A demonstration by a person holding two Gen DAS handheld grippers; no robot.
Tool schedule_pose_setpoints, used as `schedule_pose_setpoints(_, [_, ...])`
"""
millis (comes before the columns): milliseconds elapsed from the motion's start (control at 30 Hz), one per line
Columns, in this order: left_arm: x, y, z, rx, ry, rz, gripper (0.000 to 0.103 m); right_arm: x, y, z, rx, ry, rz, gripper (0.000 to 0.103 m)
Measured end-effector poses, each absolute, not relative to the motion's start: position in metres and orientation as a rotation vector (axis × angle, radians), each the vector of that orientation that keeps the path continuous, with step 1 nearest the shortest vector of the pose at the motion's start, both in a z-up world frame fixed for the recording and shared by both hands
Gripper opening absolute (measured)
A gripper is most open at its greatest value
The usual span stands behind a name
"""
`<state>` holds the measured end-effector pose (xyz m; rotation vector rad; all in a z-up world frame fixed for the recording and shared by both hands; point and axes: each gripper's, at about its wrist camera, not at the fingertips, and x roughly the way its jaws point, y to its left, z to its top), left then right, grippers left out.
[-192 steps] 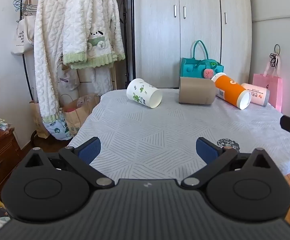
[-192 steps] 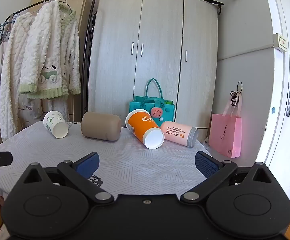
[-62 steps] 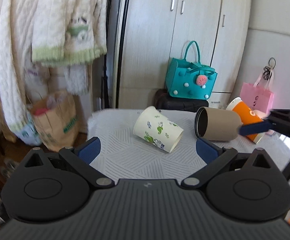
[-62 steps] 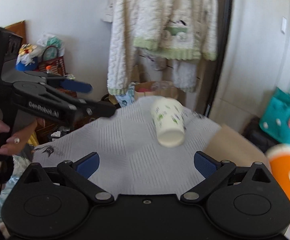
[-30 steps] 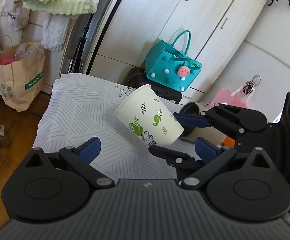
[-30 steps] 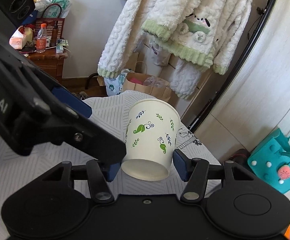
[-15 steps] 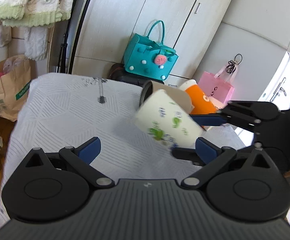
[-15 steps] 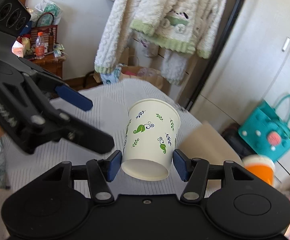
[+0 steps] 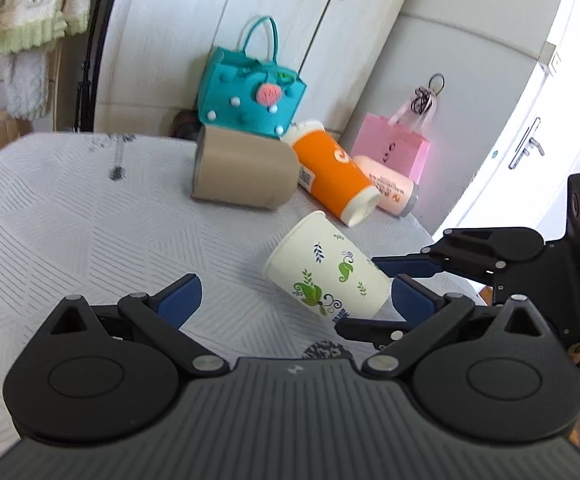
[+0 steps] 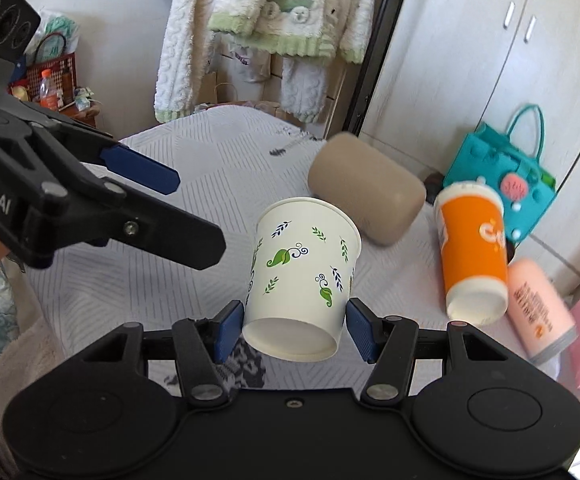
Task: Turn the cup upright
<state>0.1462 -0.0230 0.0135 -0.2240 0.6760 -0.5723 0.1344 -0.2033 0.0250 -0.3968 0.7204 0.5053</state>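
Since half a second ago, my right gripper (image 10: 295, 330) has carried the leaf-print cup (image 10: 303, 276) toward the table's (image 9: 70, 208) near right edge. Its pads pinch the cup's base, mouth tilted away, lifted off the cloth. My left gripper (image 9: 293, 300) hangs wide open, holding nothing, beside it.

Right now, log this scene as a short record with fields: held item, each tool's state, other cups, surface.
held item: white leaf-print cup, tilted, gripped near its base
right tool: shut on the cup
left tool: open, holding nothing
other cups: brown cup, orange cup and pink cup, all lying on their sides
surface: table with grey patterned cloth
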Motion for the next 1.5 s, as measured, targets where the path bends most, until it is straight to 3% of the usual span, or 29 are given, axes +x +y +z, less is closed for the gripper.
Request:
schedule_pose_setpoints(300, [0.158,-0.047,0.003,-0.227,0.759,-0.585,0.103,0.143,-0.231,0.003,-0.294,0.745,0.527,0.062])
schedule_pose_setpoints(367, [0.161,-0.051,0.001,-0.239,0.781,-0.597,0.103,0.143,-0.236,0.000,-0.281,0.732,0.556,0.069])
schedule_pose_setpoints(433, [0.163,-0.053,0.001,-0.262,0.804,-0.616,0.103,0.141,-0.241,-0.001,-0.275,0.724,0.553,0.089])
schedule_pose_setpoints(633, [0.186,-0.060,-0.011,-0.393,0.928,-0.674,0.103,0.142,-0.256,0.008,-0.242,0.716,0.636,0.093])
schedule_pose_setpoints(1033, [0.207,-0.073,-0.028,-0.486,0.976,-0.652,0.100,0.178,-0.256,0.026,-0.210,0.851,0.706,0.093])
schedule_pose_setpoints(1133, [0.212,-0.072,-0.030,-0.497,0.972,-0.629,0.086,0.190,-0.258,0.025,-0.179,0.906,0.733,0.093])
schedule_pose_setpoints(1200, [0.214,-0.071,-0.031,-0.495,0.966,-0.620,0.071,0.196,-0.259,0.024,-0.164,0.923,0.742,0.093])
schedule_pose_setpoints(1300, [0.216,-0.068,-0.031,-0.490,0.963,-0.629,0.064,0.201,-0.260,0.022,-0.156,0.937,0.769,0.087])
schedule_pose_setpoints(1500, [0.208,-0.071,-0.024,-0.416,0.923,-0.632,0.063,0.199,-0.254,0.017,-0.177,0.959,0.785,0.069])
